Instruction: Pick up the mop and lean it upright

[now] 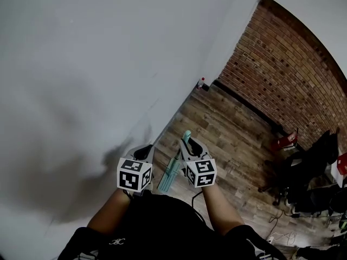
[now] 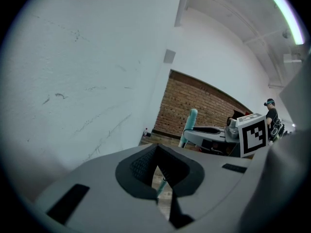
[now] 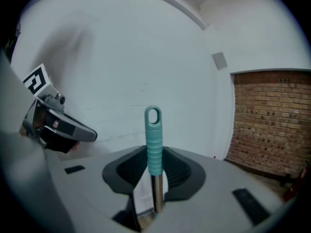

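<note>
The mop has a teal ribbed handle with a loop at its top (image 3: 153,140) and a metal shaft. It stands close to upright beside the white wall (image 1: 81,91). Its teal head (image 1: 169,175) shows low between my two grippers, above the wood floor. My right gripper (image 3: 154,166) is shut on the shaft just under the teal grip; in the head view this gripper (image 1: 190,145) sits right of the mop. My left gripper (image 1: 144,153) hangs left of the mop by the wall, pad tips together (image 2: 156,152), holding nothing. The handle top (image 2: 190,123) also shows in the left gripper view.
A brick wall (image 1: 282,64) meets the white wall at a corner, where a small red bottle (image 1: 200,83) stands. A red seat (image 1: 284,141), dark equipment (image 1: 309,183) and cables (image 1: 276,221) crowd the right side. A person (image 2: 271,111) stands far off.
</note>
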Motion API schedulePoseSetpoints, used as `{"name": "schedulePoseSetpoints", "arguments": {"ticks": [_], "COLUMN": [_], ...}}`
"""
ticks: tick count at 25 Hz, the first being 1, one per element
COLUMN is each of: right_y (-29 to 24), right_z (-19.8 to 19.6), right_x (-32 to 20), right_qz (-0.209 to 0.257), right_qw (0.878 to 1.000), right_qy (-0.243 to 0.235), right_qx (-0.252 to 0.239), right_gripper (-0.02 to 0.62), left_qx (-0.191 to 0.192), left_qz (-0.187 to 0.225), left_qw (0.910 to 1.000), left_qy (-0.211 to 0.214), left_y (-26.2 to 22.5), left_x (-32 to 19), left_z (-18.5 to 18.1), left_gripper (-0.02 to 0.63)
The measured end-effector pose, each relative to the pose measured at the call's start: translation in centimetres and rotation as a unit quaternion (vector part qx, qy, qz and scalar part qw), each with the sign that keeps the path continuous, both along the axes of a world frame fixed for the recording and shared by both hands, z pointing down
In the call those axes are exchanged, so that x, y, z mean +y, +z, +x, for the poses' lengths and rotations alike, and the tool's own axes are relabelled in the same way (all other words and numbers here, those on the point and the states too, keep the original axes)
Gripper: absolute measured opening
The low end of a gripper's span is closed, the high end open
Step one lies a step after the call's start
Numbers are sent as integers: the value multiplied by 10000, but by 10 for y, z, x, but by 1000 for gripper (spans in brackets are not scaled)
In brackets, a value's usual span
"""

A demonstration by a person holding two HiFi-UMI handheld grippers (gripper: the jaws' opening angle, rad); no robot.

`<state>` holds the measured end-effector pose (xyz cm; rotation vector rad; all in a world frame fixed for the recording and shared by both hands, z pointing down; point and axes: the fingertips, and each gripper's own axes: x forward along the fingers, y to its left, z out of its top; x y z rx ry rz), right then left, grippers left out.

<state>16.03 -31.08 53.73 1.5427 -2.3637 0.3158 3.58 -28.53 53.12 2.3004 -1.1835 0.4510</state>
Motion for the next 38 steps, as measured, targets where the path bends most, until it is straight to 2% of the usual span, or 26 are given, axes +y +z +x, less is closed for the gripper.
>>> {"name": "schedulePoseSetpoints", "arguments": {"ticks": [4, 10, 24, 33, 38], "right_y": [0, 1, 4, 5, 12], "right_z": [2, -6, -20, -39, -58], "right_x": [3, 4, 8, 19, 13], "right_qz": [25, 41, 40, 13, -31], "right_qw": [10000, 10000, 9998, 9986, 9972], "right_qy": [26, -31, -183, -521, -740], "right_qx": [-16, 7, -18, -12, 41], "right_gripper": [107, 108, 109, 110, 110], "left_qx": [-158, 96, -44, -111, -135], "left_qz": [139, 69, 35, -57, -83], "left_qw": [9997, 9999, 10000, 9996, 9989], "left_qy": [-81, -67, -52, -235, -447], "left_y": [-3, -7, -3, 1, 5], "left_x": [0, 5, 19, 44, 54], "left_z": [-2, -1, -11, -20, -38], "left_gripper": [-4, -3, -3, -3, -3]}}
